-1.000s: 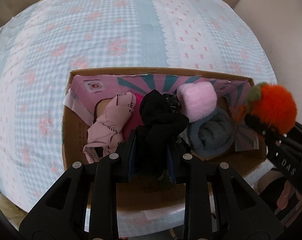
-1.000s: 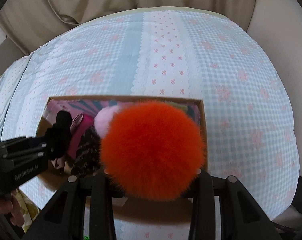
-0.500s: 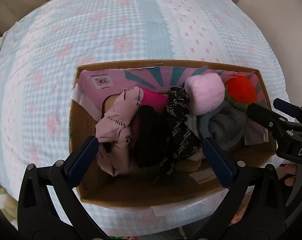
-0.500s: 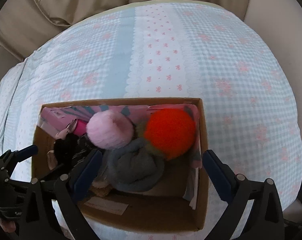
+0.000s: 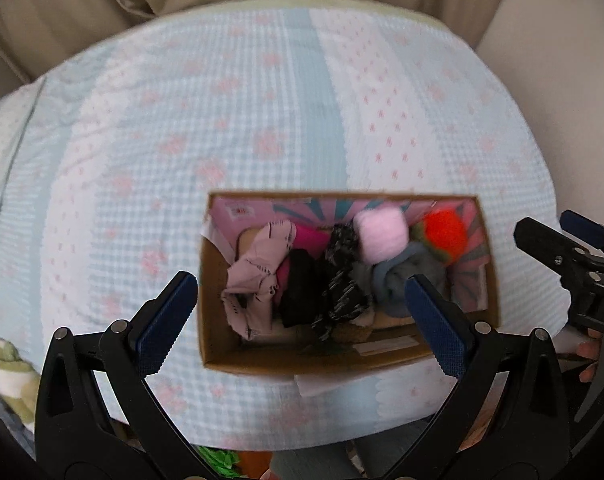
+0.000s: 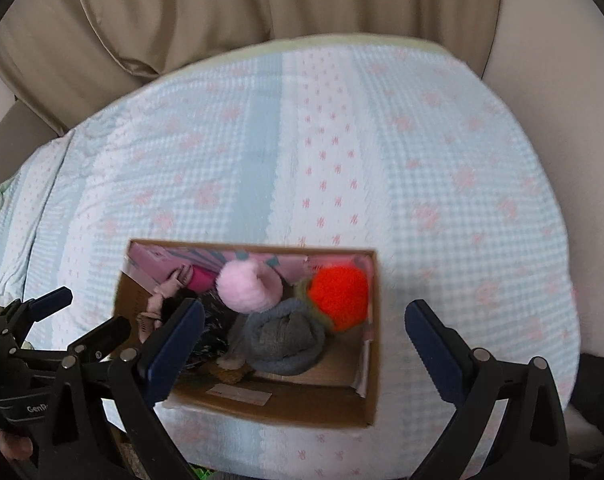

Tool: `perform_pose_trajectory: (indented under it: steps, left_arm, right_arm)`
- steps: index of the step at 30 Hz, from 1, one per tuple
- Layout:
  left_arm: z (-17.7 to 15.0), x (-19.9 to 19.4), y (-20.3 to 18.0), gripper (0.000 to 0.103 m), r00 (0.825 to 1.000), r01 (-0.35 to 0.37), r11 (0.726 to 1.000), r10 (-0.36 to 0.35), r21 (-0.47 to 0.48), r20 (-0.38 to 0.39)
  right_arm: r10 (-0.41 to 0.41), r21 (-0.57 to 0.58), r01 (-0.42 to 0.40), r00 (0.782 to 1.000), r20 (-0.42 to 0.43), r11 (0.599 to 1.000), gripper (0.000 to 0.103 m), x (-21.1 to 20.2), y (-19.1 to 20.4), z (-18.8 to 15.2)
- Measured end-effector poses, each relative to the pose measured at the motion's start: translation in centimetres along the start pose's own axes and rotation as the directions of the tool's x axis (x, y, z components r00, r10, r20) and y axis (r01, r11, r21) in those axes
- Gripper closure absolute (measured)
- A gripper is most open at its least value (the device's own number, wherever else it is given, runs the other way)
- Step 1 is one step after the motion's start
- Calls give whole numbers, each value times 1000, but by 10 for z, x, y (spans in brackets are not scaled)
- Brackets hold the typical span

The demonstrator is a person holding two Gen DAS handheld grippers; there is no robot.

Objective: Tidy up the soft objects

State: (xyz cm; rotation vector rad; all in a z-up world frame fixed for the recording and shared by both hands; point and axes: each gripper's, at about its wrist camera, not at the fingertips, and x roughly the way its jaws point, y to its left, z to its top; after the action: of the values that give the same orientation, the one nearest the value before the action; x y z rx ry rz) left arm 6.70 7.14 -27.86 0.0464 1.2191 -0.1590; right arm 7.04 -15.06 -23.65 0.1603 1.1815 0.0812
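An open cardboard box (image 5: 209, 280) (image 6: 376, 344) sits on the bed near its front edge. Inside lie an orange pompom (image 5: 446, 232) (image 6: 340, 294), a pink pompom (image 5: 382, 232) (image 6: 247, 286), a grey rolled knit (image 5: 398, 280) (image 6: 285, 338), a black cloth (image 5: 302, 292), a black-and-white patterned cloth (image 5: 342, 284) and a pale pink garment (image 5: 257, 276). My left gripper (image 5: 302, 312) hangs open above the box's left half, holding nothing. Over the box's right half, my right gripper (image 6: 306, 338) is open and empty too.
The bed carries a light blue checked cover with pink flowers (image 5: 261, 120) (image 6: 342, 140). Beige curtains (image 6: 221, 8) hang behind it and a beige wall stands at the right. A green and white cloth (image 5: 1, 360) lies at the lower left edge.
The left gripper let go of the black cloth and the right one let go of the orange pompom; both now lie in the box. Both grippers opened wide and rose away from the box.
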Motion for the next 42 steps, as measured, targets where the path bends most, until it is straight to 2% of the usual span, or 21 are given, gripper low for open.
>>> perform_pose_trajectory:
  steps: [5, 9, 13, 20, 25, 29, 38, 42]
  left_arm:
    - [17, -65, -9, 0, 996, -21, 1000, 22, -11, 81]
    - [31, -130, -16, 0, 979, -27, 999, 33, -34, 199]
    - [43, -194, -22, 0, 944, -54, 997, 66, -48, 325]
    - [45, -264, -33, 0, 875, -76, 996, 90, -49, 476]
    - [35, -292, -37, 0, 842, -78, 996, 94, -53, 532]
    - [23, -301, -43, 0, 821, -99, 994, 110, -50, 560]
    - [12, -305, -50, 0, 814, -98, 994, 105, -43, 572]
    - [12, -307, -50, 0, 810, -97, 994, 102, -40, 578]
  right_arm:
    - [-20, -17, 21, 996, 85, 1000, 3, -73, -4, 22]
    - [-52, -32, 58, 984, 168, 998, 3, -129, -6, 35]
    - [-62, -19, 69, 966, 252, 997, 3, -178, -9, 43]
    - [-105, -18, 121, 918, 383, 993, 3, -237, -3, 40]
    - [-135, 5, 147, 898, 419, 989, 3, -254, -3, 31]
    - [-141, 20, 146, 891, 431, 989, 3, -257, -5, 26]
    - [-163, 26, 170, 875, 455, 985, 3, -262, -4, 25]
    - [-161, 26, 168, 875, 455, 985, 3, -262, -3, 25]
